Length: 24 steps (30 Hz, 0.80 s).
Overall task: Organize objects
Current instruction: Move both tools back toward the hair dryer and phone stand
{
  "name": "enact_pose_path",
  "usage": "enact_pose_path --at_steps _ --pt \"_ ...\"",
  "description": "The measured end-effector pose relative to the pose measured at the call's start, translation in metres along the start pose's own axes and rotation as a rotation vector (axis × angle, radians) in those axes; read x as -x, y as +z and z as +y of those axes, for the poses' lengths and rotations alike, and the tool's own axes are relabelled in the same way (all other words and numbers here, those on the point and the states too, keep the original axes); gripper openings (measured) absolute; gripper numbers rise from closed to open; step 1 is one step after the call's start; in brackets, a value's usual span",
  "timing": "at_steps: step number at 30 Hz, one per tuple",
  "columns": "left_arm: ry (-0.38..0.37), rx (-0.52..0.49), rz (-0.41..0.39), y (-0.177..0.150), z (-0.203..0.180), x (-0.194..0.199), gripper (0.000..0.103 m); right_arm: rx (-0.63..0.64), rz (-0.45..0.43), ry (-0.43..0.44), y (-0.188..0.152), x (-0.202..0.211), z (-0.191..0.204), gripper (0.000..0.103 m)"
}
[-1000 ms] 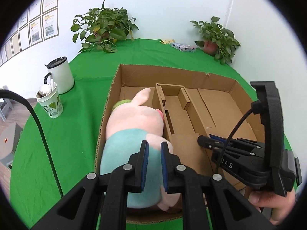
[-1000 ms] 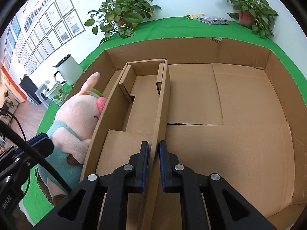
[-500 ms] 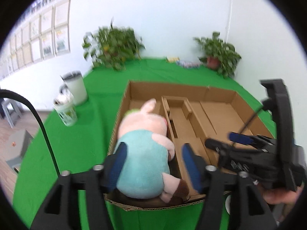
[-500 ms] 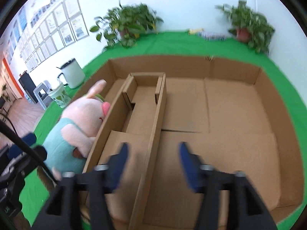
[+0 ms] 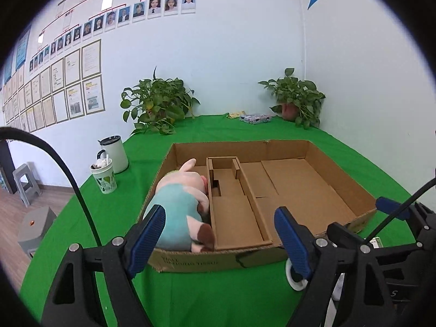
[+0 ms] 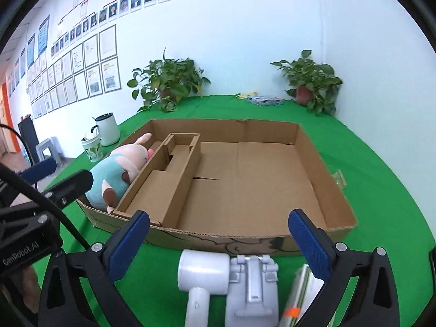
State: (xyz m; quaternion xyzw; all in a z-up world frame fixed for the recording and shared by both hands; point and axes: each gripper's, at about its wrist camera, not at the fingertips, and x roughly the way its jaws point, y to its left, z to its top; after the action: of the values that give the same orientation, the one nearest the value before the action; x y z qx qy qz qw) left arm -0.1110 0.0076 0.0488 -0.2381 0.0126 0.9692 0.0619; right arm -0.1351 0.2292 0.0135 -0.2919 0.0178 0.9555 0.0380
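Note:
A pink pig plush in a teal shirt (image 5: 182,204) lies in the left compartment of a shallow cardboard box (image 5: 190,263) on the green table; it also shows in the right wrist view (image 6: 117,171). A cardboard divider (image 6: 163,188) splits the box (image 6: 338,193). My left gripper (image 5: 218,239) is open and empty, in front of the box's near wall. My right gripper (image 6: 218,245) is open and empty, above a white hair dryer (image 6: 204,280), a grey stapler-like tool (image 6: 252,286) and a flat packet (image 6: 302,294) lying before the box.
A white mug (image 5: 114,154) and a patterned cup (image 5: 105,177) stand left of the box. Two potted plants (image 5: 158,106) (image 5: 297,98) and a small packet (image 5: 254,118) sit at the back. A small clear object (image 6: 339,178) lies right of the box.
Both grippers opened and pulled back out of the box toward me. The left let go of the plush, the right let go of the divider. Both views rose and now show the wall.

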Motion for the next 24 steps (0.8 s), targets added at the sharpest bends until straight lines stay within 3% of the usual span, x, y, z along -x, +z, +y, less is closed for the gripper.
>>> enact_pose_path --at_steps 8,15,16,17,18,19,20,22,24 --pt "0.082 0.043 0.059 -0.013 -0.011 0.016 0.081 -0.013 -0.002 -0.027 -0.016 0.039 -0.018 0.102" --pt "0.076 0.051 0.106 -0.025 -0.016 0.020 0.080 -0.061 0.004 0.000 -0.028 0.052 -0.031 0.102" --pt "0.076 0.043 0.105 -0.026 -0.017 0.020 0.071 -0.069 0.013 0.006 -0.031 0.053 -0.033 0.102" --pt "0.074 0.035 0.105 -0.026 -0.019 0.020 0.050 -0.074 0.019 0.013 -0.033 0.053 -0.034 0.102" --pt "0.062 0.024 0.113 -0.027 -0.019 0.020 0.037 -0.077 0.024 0.020 -0.035 0.054 -0.035 0.102" --pt "0.045 0.018 0.123 -0.028 -0.020 0.019 0.011 -0.077 0.026 0.025 -0.037 0.056 -0.036 0.101" --pt "0.025 0.019 0.132 -0.030 -0.020 0.019 0.004 -0.075 0.026 0.029 -0.038 0.057 -0.035 0.098" --pt "0.017 0.023 0.122 -0.031 -0.020 0.023 0.004 -0.068 0.029 0.031 -0.040 0.058 -0.034 0.087" --pt "0.039 0.022 0.093 -0.031 -0.020 0.029 0.004 -0.073 0.039 0.037 -0.042 0.057 -0.034 0.062"
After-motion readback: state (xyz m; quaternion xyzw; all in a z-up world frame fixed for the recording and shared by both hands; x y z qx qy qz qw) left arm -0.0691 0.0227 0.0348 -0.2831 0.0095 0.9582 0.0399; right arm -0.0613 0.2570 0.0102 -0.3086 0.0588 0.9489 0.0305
